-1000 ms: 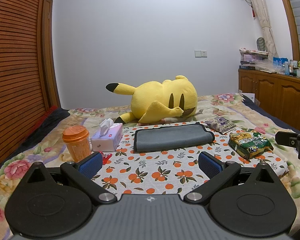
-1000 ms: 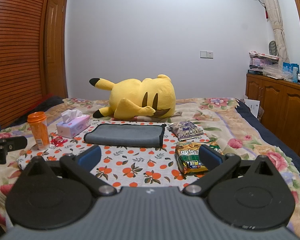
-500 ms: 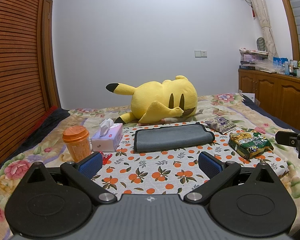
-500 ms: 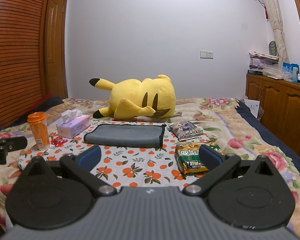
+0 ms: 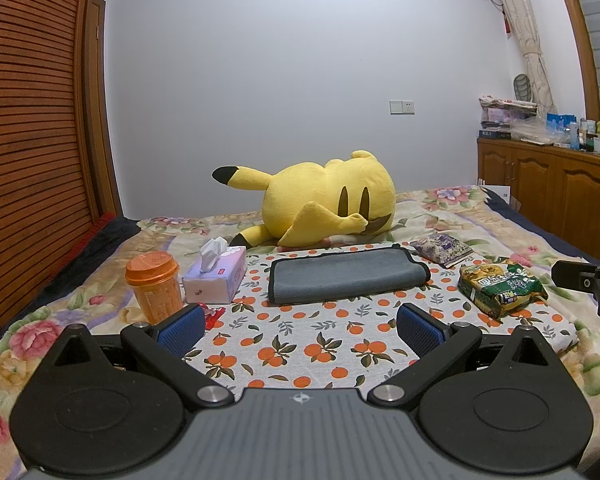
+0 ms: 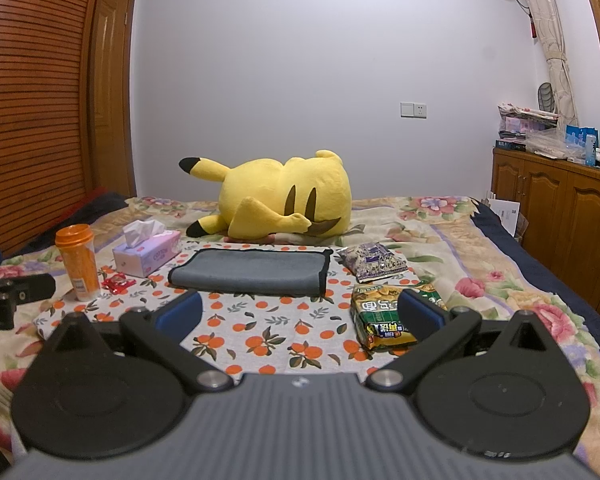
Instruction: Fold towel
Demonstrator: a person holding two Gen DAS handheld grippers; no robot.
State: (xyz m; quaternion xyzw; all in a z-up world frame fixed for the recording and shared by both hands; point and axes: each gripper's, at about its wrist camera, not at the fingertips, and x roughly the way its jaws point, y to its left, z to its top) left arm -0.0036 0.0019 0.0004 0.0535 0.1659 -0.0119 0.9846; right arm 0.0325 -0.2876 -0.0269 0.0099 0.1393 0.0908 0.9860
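the towel [image 5: 346, 276] is grey with a dark border, lies already folded into a long flat rectangle, and rests on the orange-print cloth [image 5: 300, 344] spread over the bed. the left gripper [image 5: 300, 324] hovers above the near part of that cloth with its jaws wide apart and nothing between them. the towel lies ahead of the left gripper, beyond the blue pads [image 5: 180, 326], centred on the gap and not touching them. the right gripper [image 6: 300, 312] is likewise spread wide and holds nothing. in the right wrist view the towel [image 6: 250, 272] lies ahead and slightly left of the gap centre, clear of both pads. the yellow plush toy [image 5: 320, 204] lies just behind the towel. the tissue box [image 5: 216, 278] and the orange cup [image 5: 154, 286] stand to the towel's left. the green snack packet [image 5: 500, 288] and the purple packet [image 5: 440, 248] lie to its right.
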